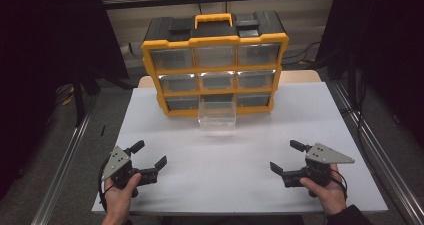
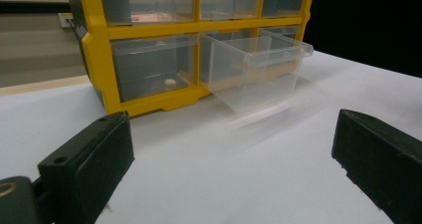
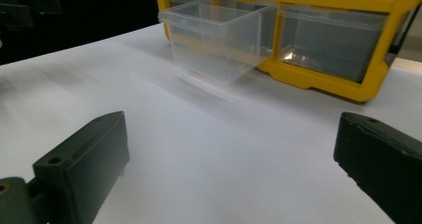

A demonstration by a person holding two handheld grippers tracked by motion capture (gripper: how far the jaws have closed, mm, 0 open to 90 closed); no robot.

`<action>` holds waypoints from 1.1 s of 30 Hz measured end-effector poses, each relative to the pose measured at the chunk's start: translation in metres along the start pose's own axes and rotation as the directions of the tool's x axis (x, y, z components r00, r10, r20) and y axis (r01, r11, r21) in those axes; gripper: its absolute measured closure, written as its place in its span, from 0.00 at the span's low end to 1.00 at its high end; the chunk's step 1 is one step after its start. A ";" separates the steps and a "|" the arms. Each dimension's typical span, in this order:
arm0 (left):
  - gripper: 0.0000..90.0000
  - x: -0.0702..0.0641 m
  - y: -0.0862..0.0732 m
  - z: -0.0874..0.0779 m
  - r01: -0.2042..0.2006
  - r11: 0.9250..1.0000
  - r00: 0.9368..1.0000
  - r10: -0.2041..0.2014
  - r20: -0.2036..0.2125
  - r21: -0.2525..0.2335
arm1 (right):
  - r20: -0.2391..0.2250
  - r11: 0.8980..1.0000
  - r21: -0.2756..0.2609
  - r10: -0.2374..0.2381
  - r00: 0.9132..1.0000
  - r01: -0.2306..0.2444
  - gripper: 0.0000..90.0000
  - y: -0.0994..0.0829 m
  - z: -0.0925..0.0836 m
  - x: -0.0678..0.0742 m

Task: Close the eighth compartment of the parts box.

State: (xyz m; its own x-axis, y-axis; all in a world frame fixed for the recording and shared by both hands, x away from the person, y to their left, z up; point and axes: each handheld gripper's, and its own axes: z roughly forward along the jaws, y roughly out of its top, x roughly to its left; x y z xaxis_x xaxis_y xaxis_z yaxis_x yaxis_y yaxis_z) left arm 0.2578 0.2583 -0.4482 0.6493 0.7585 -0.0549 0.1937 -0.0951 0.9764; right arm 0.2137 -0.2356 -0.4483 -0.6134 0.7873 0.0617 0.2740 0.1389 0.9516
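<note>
Left gripper (image 1: 148, 154) near-left on the white table (image 1: 225, 175), held in a hand (image 1: 119, 200), jaws spread wide, nothing between them. Centre-far: yellow and black organiser (image 1: 215, 62) with nine clear drawers, standing at the table's far edge. Bottom-middle clear drawer (image 1: 217, 116) is pulled well out toward the near side, front end out over the table, back still in its slot. Bottom-left drawer (image 2: 149, 67) shut, a small pale item (image 2: 170, 81) inside. Right gripper (image 1: 291, 156) near-right, also hand-held, jaws released and empty. Both grippers well apart from the drawer.
</note>
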 end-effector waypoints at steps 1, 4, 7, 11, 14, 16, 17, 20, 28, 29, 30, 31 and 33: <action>0.03 0.000 0.000 0.000 -0.002 1.000 1.000 0.002 0.001 0.000 | -0.003 1.000 -0.001 -0.003 1.000 0.003 0.00 0.001 0.001 0.002; 0.03 -0.001 0.000 0.000 0.000 1.000 1.000 0.000 0.001 -0.001 | -0.015 1.000 -0.001 -0.001 1.000 0.001 0.01 0.002 0.005 0.005; 0.03 0.000 0.000 0.000 -0.007 1.000 1.000 0.007 0.000 0.005 | -0.060 1.000 0.012 -0.009 0.998 0.010 0.02 0.004 0.015 0.011; 0.03 0.001 0.000 -0.001 -0.011 1.000 1.000 0.011 -0.006 0.003 | -0.074 1.000 0.014 -0.006 0.997 0.007 0.02 0.006 0.021 0.015; 0.03 0.000 0.000 -0.001 -0.014 1.000 1.000 0.014 -0.003 0.006 | -0.091 1.000 0.017 -0.013 0.996 0.014 0.02 0.008 0.025 0.019; 0.03 0.000 0.000 -0.001 -0.016 1.000 1.000 0.017 -0.005 0.008 | -0.091 1.000 0.017 -0.014 0.996 0.016 0.02 0.009 0.027 0.020; 0.03 0.000 0.000 -0.001 -0.017 1.000 1.000 0.017 0.001 0.007 | -0.105 1.000 0.016 -0.015 0.994 0.017 0.02 0.009 0.031 0.022; 0.03 0.000 0.000 -0.001 -0.014 1.000 1.000 0.014 -0.008 0.008 | -0.103 0.999 0.027 -0.018 0.995 0.021 0.00 0.010 0.034 0.025; 0.03 0.001 0.000 -0.001 -0.008 1.000 1.000 0.008 0.000 0.003 | -0.141 0.998 0.042 -0.029 0.990 0.036 0.03 0.012 0.055 0.038; 0.03 0.001 0.000 -0.001 -0.003 1.000 1.000 0.003 -0.001 0.003 | -0.141 0.998 0.042 -0.029 0.990 0.036 0.03 0.012 0.055 0.038; 0.03 0.001 0.000 -0.001 -0.012 1.000 1.000 0.012 -0.005 0.006 | -0.150 0.998 0.046 -0.035 0.988 0.042 0.02 0.013 0.060 0.041; 0.03 0.001 0.000 -0.002 -0.012 1.000 1.000 0.012 -0.009 0.006 | -0.150 0.998 0.046 -0.035 0.988 0.042 0.02 0.013 0.060 0.041; 0.03 0.001 0.000 -0.001 -0.004 1.000 1.000 0.004 -0.002 0.006 | -0.160 0.998 0.050 -0.037 0.986 0.046 0.02 0.014 0.064 0.044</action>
State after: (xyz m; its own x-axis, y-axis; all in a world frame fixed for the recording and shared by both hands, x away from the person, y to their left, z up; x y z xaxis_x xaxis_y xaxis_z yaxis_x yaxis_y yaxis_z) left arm 0.2576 0.2598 -0.4485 0.6486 0.7595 -0.0508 0.1959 -0.1021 0.9753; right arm 0.2382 -0.1607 -0.4518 -0.7338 0.6754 0.0736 0.2825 0.2049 0.9371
